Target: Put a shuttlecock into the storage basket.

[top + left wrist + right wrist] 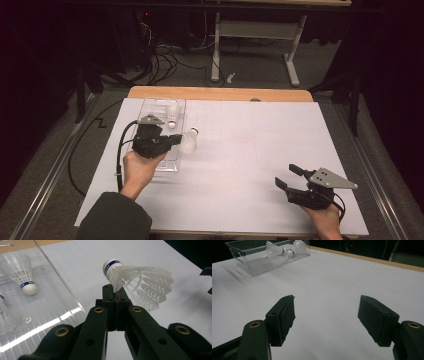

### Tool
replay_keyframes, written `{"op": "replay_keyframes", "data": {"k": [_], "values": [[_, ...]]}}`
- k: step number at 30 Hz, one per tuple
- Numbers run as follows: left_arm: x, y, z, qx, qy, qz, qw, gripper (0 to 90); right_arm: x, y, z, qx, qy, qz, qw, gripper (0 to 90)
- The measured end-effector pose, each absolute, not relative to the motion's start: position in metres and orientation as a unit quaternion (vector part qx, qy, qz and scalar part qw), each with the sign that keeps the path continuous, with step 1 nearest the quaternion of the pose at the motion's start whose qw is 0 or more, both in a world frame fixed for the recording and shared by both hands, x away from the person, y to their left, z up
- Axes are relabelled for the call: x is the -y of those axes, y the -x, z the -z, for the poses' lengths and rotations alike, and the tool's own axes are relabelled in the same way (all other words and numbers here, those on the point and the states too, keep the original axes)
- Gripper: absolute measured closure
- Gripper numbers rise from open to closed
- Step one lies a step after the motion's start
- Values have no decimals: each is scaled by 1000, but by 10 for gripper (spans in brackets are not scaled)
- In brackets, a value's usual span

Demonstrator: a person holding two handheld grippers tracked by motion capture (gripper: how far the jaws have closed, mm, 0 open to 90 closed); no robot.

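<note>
On the desk (pixel 260 150), white-covered, the clear tray (pixel 150 107) sits toward your far left. Two shuttlecocks lie in it: one (pixel 23 273) with its cork toward the left gripper's camera, and a second (pixel 3 312) cut by the frame edge in the left gripper view. The right gripper view shows the same pair (pixel 284 250) lying cork to cork near the tray's far end.

Your left gripper (pixel 175 139) hangs at the tray's right edge, jaws fully closed on the skirt rim of a third shuttlecock (pixel 136 282). That one is off the surface, lying sideways, cork away from the jaws, over the bare cover just outside the tray wall.

Your right gripper (pixel 290 176) rests near the desk's near right corner, jaws wide, nothing between them.

Judgement: the pictures do not settle whether you are loading or emptying the tray. If loading: two in, the third carried and about to cross the wall, release left. If emptying: one out, two left.
</note>
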State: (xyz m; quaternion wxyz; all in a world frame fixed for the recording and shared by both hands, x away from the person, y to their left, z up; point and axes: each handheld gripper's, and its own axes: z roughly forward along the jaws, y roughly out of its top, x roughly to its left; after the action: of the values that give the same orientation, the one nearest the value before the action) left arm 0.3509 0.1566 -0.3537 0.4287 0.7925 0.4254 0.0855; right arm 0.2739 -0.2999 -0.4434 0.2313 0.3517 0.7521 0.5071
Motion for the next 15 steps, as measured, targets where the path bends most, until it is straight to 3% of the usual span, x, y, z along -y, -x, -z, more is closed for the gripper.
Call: {"op": "replay_keyframes", "data": {"k": [15], "values": [[-169, -355, 350, -437, -785, -89, 430, 900, 300, -274, 444, -753, -353, -506, 229, 300]]}}
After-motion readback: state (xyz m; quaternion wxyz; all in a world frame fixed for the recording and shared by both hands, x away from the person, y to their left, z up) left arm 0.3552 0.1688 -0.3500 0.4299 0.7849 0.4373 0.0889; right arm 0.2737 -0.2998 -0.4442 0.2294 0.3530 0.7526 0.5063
